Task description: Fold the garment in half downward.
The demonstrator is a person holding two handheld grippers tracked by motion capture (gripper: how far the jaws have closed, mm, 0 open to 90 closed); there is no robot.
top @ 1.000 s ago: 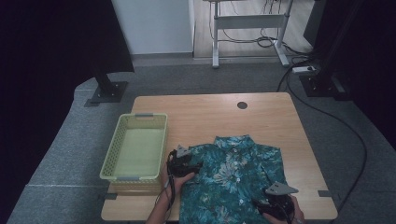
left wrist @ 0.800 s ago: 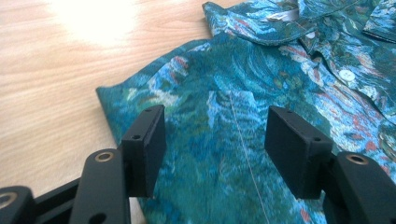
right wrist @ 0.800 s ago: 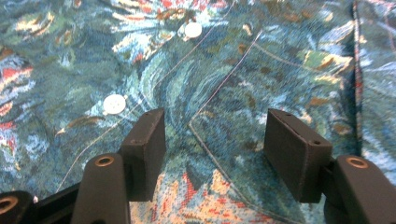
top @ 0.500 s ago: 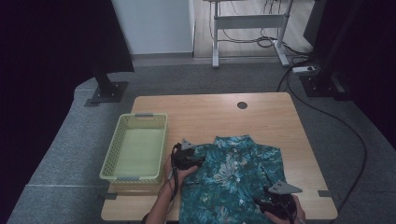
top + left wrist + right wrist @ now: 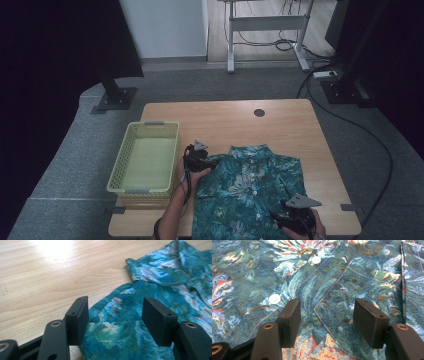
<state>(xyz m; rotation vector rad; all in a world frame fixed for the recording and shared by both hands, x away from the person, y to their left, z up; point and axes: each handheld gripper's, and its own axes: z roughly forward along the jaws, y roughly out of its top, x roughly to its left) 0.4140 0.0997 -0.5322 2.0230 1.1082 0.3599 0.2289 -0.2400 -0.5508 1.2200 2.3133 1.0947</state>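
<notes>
Left forearm enters from the bottom edge of the high view and angles up toward the left tongs (image 5: 212,162), held in the left hand (image 5: 192,172). Its jaws stand wide apart and grip nothing. Right hand (image 5: 312,229) sits at the bottom edge, low and right, holding the right tongs (image 5: 280,220). Those jaws are also spread wide with nothing between them.

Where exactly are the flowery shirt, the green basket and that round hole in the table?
shirt (image 5: 250,187): high view, chest.
basket (image 5: 124,165): high view, left rim.
hole (image 5: 259,113): high view, its centre.
</notes>
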